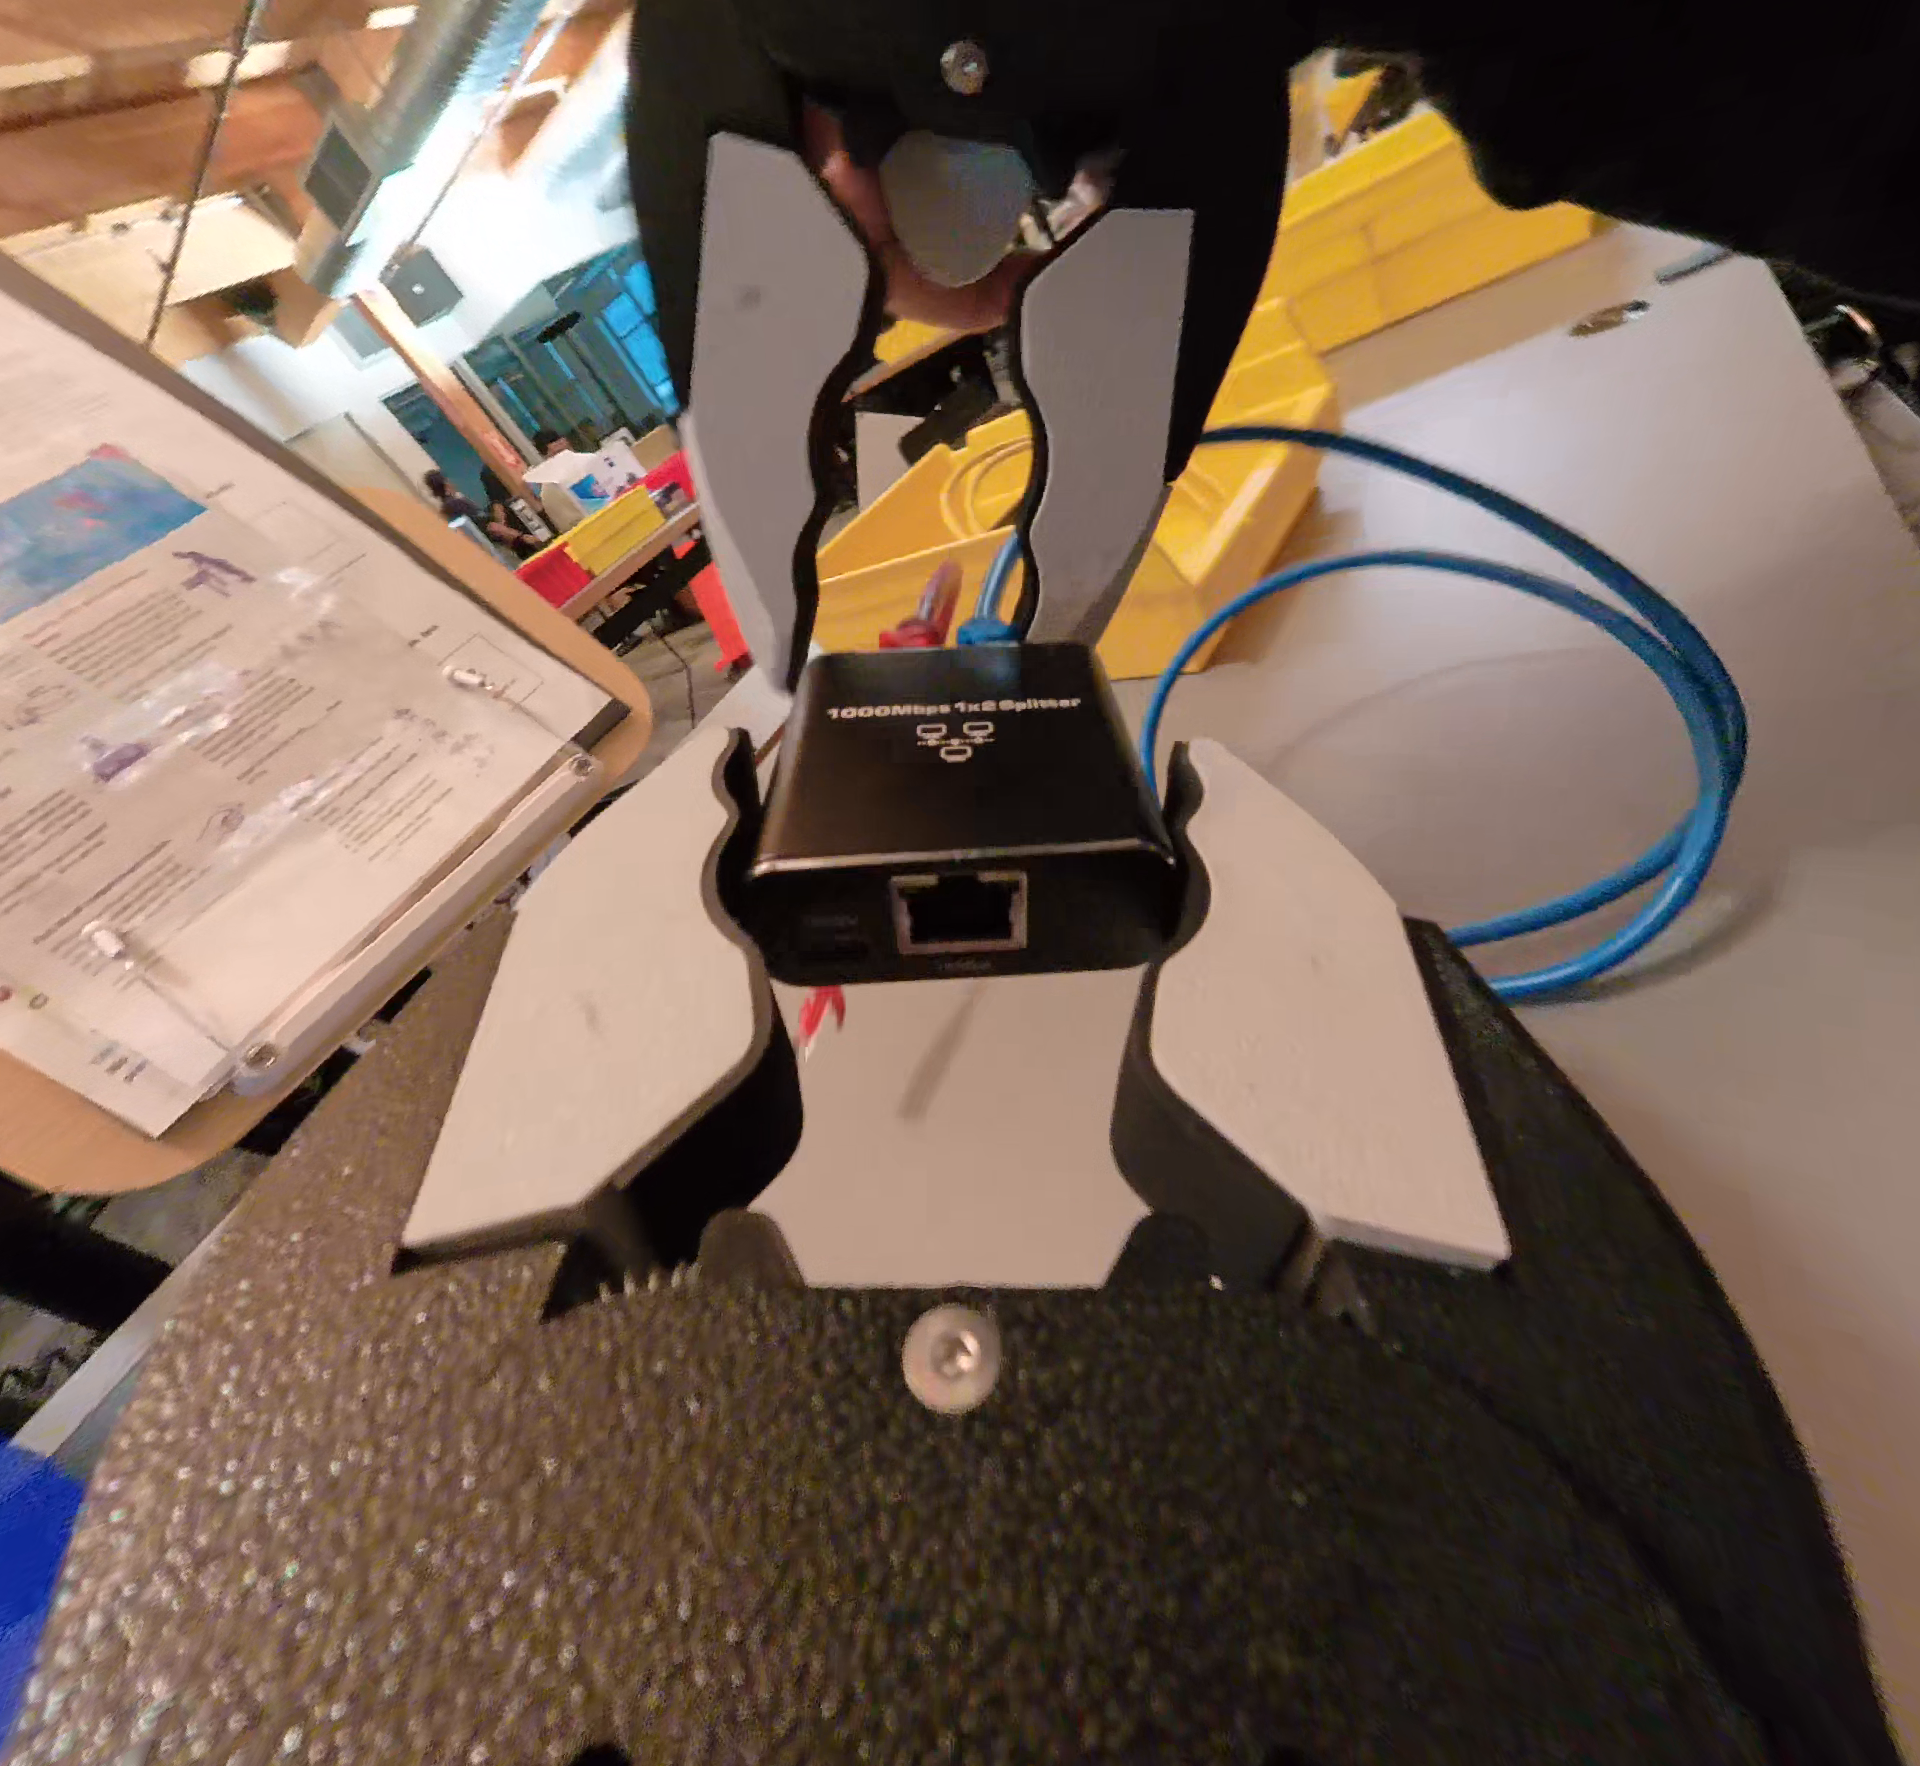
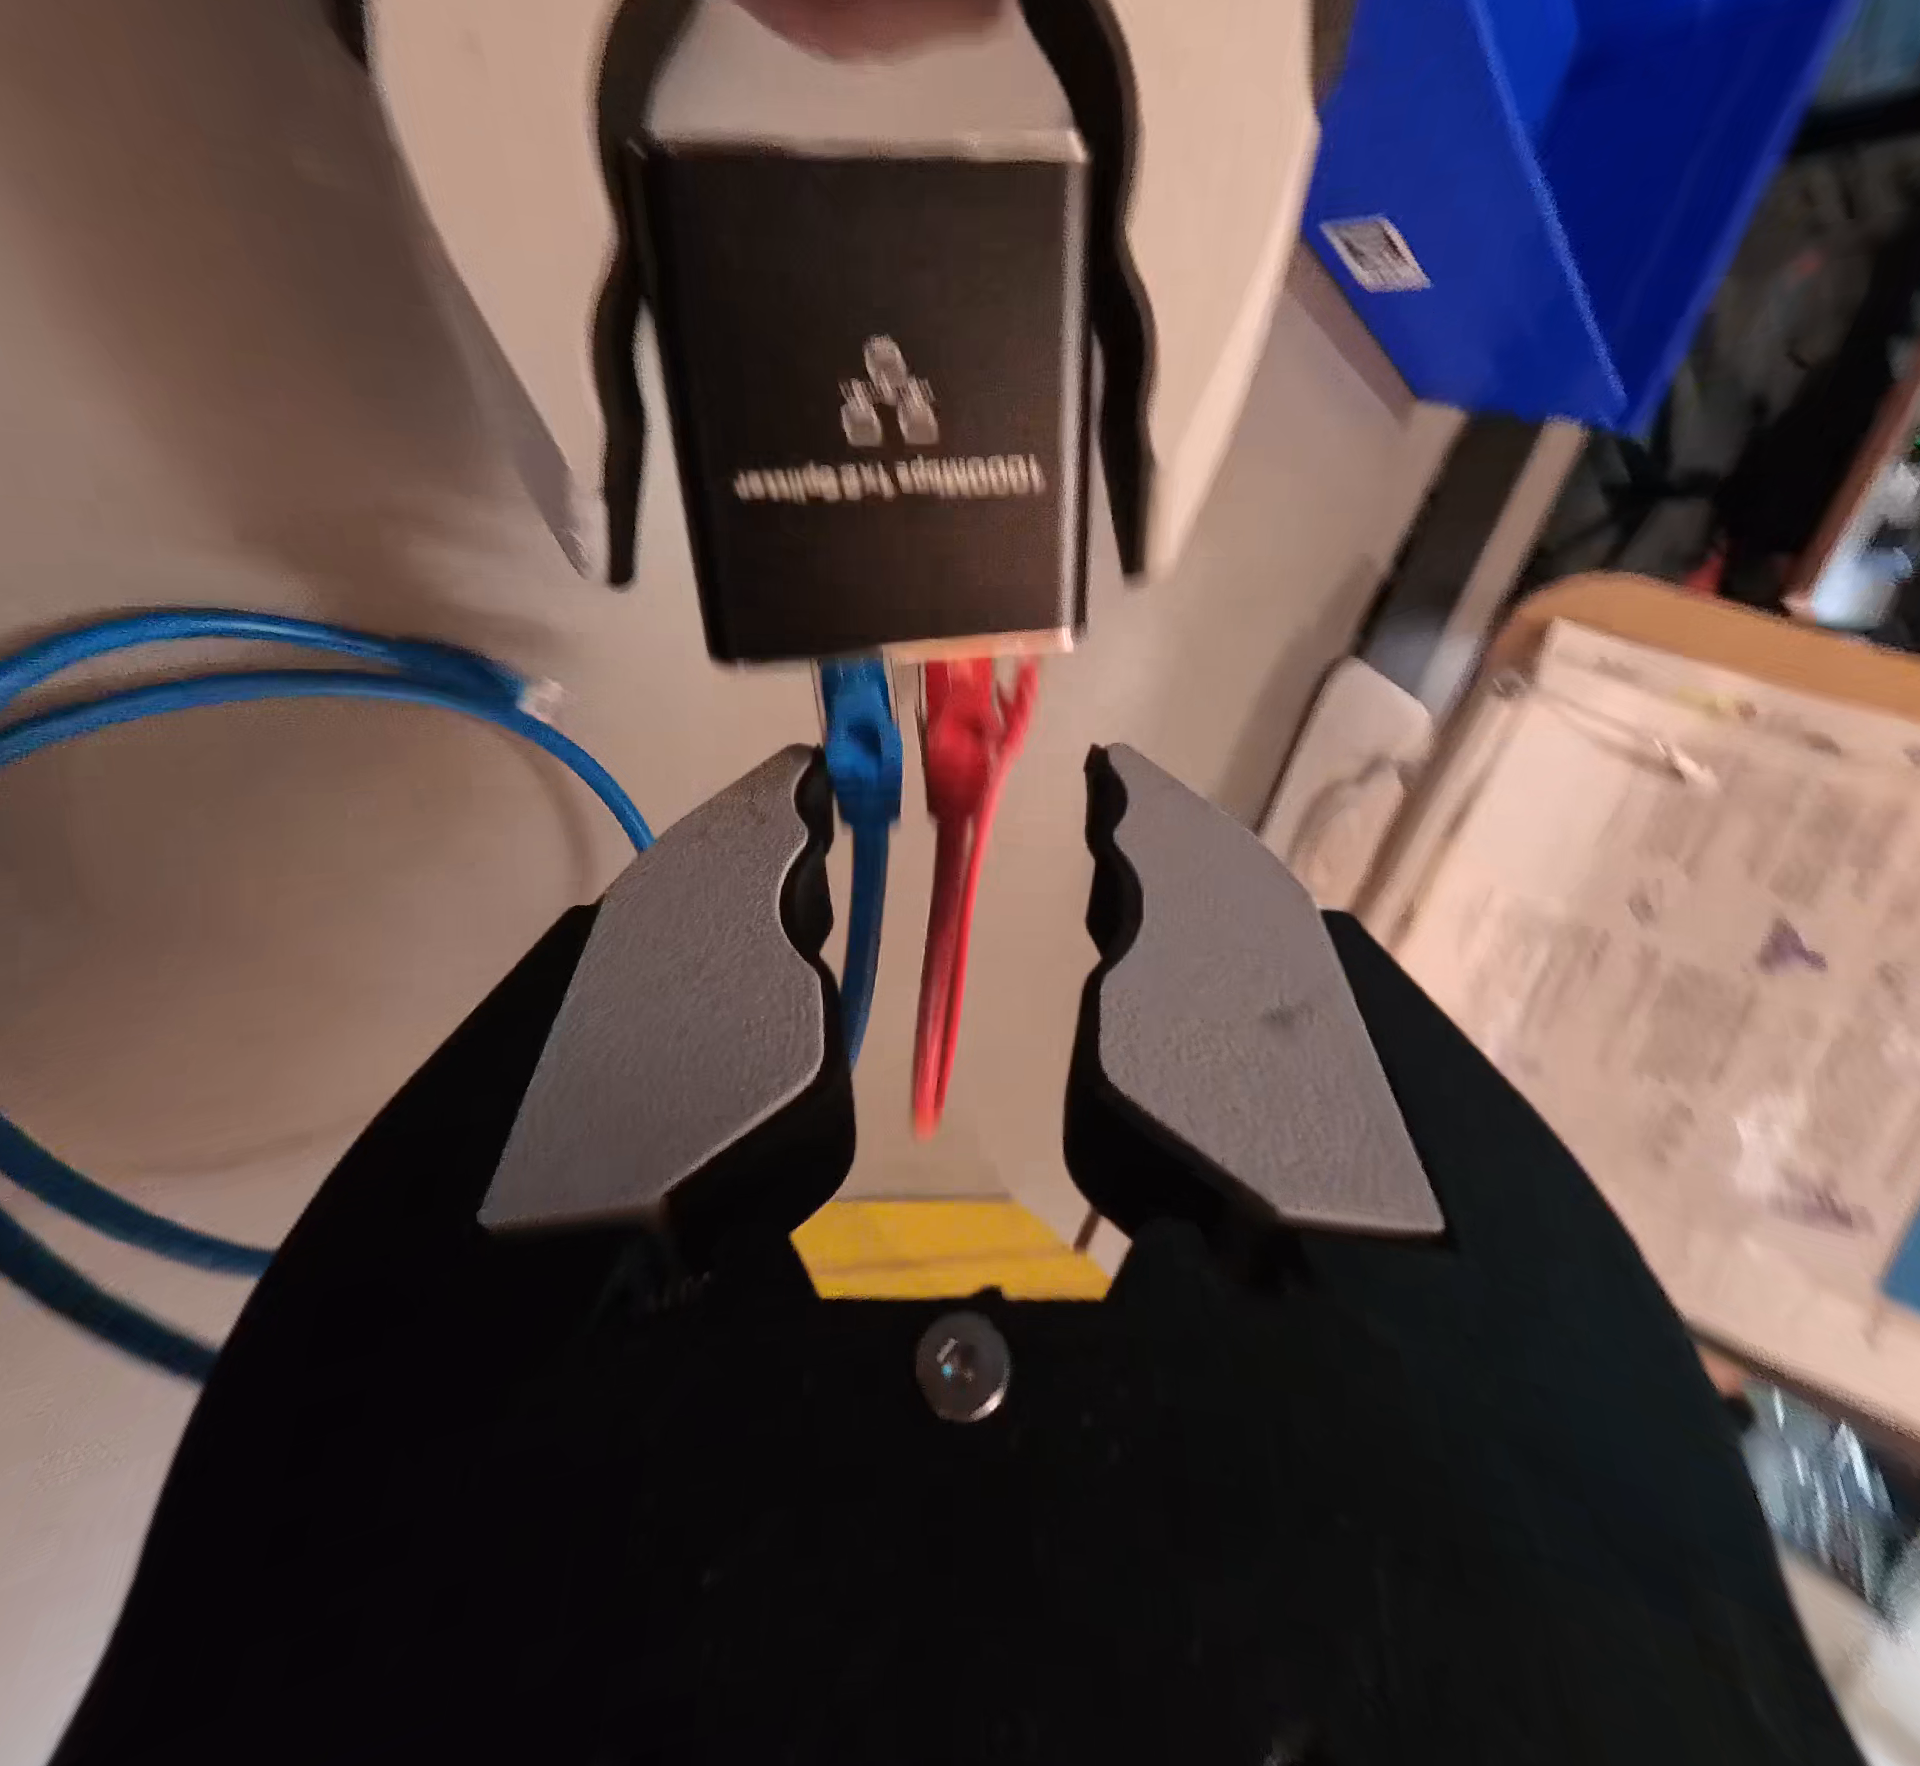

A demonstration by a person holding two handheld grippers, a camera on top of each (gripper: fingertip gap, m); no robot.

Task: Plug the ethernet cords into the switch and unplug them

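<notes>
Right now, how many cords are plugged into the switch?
2: the blue cord and the red cord, side by side in the switch face toward the right gripper. The opposite port is empty.

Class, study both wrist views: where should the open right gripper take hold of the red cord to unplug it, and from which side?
Probably the red cord is best gripped on its stiff plug boot just outside the switch, which the left gripper holds. The right gripper should come straight along the cord: the jaws already straddle it, beside the blue cord.
</notes>
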